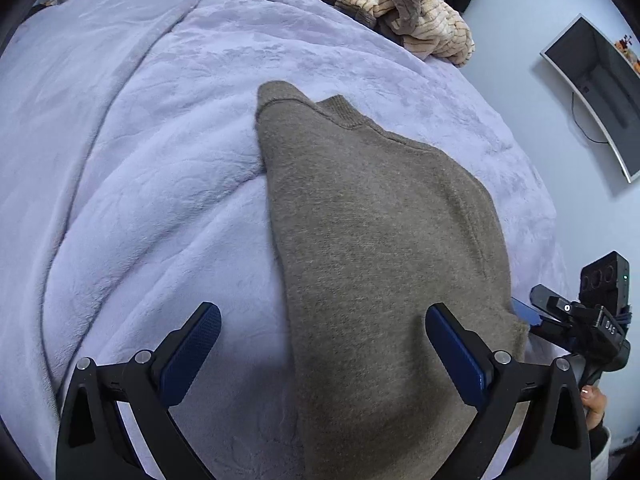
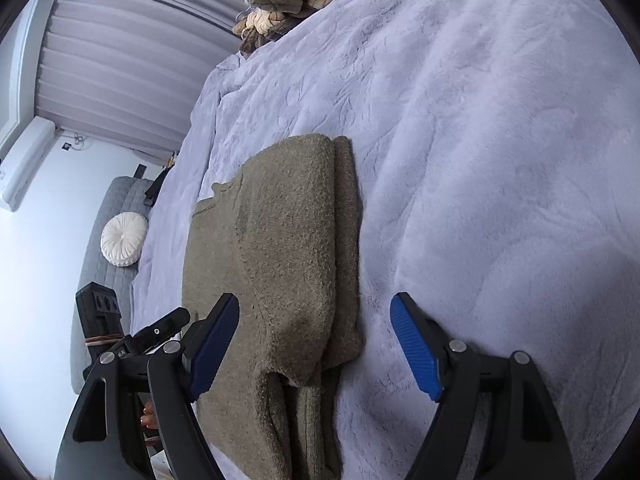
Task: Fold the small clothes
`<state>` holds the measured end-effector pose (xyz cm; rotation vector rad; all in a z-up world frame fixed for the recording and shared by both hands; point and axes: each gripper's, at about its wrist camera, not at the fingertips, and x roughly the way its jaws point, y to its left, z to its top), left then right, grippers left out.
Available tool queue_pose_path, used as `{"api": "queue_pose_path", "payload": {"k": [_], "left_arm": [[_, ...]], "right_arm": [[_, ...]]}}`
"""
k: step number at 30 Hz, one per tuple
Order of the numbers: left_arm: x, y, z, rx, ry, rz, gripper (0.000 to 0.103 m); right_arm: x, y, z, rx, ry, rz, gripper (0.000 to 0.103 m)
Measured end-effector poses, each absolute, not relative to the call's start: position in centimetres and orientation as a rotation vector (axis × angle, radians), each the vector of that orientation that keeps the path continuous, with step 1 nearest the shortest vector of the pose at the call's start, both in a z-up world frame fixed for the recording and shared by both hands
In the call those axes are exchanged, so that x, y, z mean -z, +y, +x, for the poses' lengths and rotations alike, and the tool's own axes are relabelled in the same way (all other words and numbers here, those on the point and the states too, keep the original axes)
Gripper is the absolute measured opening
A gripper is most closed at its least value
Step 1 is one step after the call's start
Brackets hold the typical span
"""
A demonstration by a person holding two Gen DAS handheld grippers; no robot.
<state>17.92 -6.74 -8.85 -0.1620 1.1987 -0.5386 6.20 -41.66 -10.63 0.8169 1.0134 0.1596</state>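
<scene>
A grey-brown knit sweater [image 1: 380, 240] lies folded lengthwise on the lavender fleece blanket [image 1: 160, 160], neck end away from me. My left gripper [image 1: 324, 312] hovers open over its near end, one pad above the knit and the other above the blanket. In the right wrist view the sweater [image 2: 288, 240] shows a folded-over layer along its right edge. My right gripper [image 2: 316, 300] is open and straddles that edge, pads clear of the fabric. The right gripper [image 1: 532, 306] also shows beside the sweater's right corner in the left wrist view.
A heap of cream striped and brown clothes [image 1: 400, 12] lies at the blanket's far end. A dark screen [image 1: 596, 92] is on the pale surface to the right. A white round cushion [image 2: 124, 240] sits on a grey quilted seat beside the bed.
</scene>
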Motion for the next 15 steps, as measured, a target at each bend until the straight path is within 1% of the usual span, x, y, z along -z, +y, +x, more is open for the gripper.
{"api": "queue_pose_path", "payload": {"k": [3,7,9,13,14,15], "left_arm": [[9.8,-8.1,18.4,0.598,1.238,-0.163,0.102],[10.6,-10.3,18.3,0.649,1.246,-0.117,0.102],[11.0,-11.1,18.6,0.662,1.254,-0.122,0.103],[11.2,-11.5,19.0,0.646,1.253,-0.135,0.102],[11.0,-11.5,19.0,0.641,1.245,-0.133,0.095],[10.9,-11.3,18.8,0.634,1.233,-0.130,0.091]], "right_arm": [[11.1,-40.9,7.6,-0.209,1.058,0.797,0.081],[12.0,-39.8,9.6,-0.245,1.108,0.761,0.081],[12.2,-39.3,10.4,-0.273,1.111,0.768,0.085],[12.4,-38.3,11.6,-0.323,1.095,0.799,0.086],[12.6,-38.2,11.7,-0.333,1.089,0.824,0.085],[12.6,-38.1,11.7,-0.342,1.081,0.844,0.074]]}}
